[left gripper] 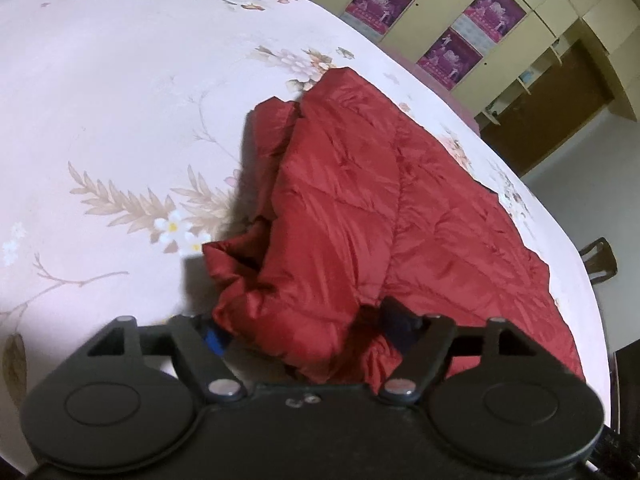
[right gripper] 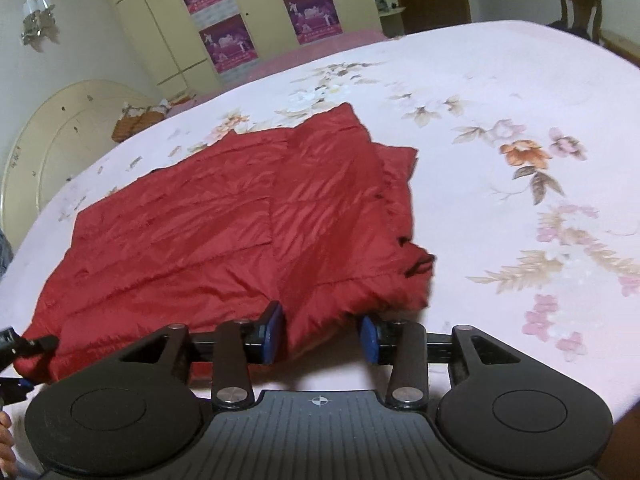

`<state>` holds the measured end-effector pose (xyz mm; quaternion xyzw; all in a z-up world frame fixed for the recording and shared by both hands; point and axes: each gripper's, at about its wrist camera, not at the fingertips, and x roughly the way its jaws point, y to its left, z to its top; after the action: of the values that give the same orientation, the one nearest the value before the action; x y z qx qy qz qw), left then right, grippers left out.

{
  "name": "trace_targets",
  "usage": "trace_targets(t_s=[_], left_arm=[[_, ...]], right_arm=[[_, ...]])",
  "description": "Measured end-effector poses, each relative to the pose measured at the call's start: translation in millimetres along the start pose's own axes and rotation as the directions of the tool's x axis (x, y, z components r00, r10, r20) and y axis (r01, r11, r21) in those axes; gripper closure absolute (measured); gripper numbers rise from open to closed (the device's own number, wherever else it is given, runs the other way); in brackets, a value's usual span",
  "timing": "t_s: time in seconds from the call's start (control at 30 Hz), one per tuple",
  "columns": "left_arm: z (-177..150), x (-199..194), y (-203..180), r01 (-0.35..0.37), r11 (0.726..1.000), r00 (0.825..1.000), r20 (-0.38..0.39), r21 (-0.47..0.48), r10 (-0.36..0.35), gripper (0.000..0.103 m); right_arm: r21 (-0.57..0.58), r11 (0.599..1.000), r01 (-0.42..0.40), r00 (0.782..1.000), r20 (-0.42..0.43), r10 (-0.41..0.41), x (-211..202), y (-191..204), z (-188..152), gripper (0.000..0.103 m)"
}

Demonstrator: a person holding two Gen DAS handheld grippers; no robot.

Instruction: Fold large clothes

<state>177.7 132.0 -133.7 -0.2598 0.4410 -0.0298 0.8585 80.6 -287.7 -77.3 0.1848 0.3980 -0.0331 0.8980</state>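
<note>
A large red quilted jacket (left gripper: pixel 392 208) lies partly folded on a pink floral bedsheet (left gripper: pixel 120 100). In the left wrist view its near corner is bunched between the fingers of my left gripper (left gripper: pixel 308 340), which is shut on the fabric. In the right wrist view the jacket (right gripper: pixel 208 220) spreads to the left, with a folded panel on its right side. My right gripper (right gripper: pixel 320 332) has its blue pads (right gripper: pixel 370 338) apart, with the jacket's near hem lying between them. The left gripper's tip (right gripper: pixel 24 346) shows at the jacket's left corner.
The bed's far edge faces a yellow wardrobe with purple posters (right gripper: pixel 224 28). A dark chair (right gripper: pixel 576 8) stands beyond the bed at the right. A cream headboard (right gripper: pixel 60 136) and a wicker basket (right gripper: pixel 136 122) are at the left.
</note>
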Motion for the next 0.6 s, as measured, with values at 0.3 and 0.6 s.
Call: trace_targets(t_s=[0.3, 0.6], left_arm=[[-11, 1, -2, 0.047, 0.998, 0.999, -0.009, -0.040, -0.047, 0.020], [-7, 11, -1, 0.071, 0.993, 0.997, 0.039, -0.094, -0.068, 0.027]], right_arm=[[-0.120, 0.992, -0.041, 0.995, 0.091, 0.052, -30, 26, 8, 0.037], [-0.270, 0.949, -0.162, 0.979, 0.074, 0.188, 27, 94, 40, 0.064]])
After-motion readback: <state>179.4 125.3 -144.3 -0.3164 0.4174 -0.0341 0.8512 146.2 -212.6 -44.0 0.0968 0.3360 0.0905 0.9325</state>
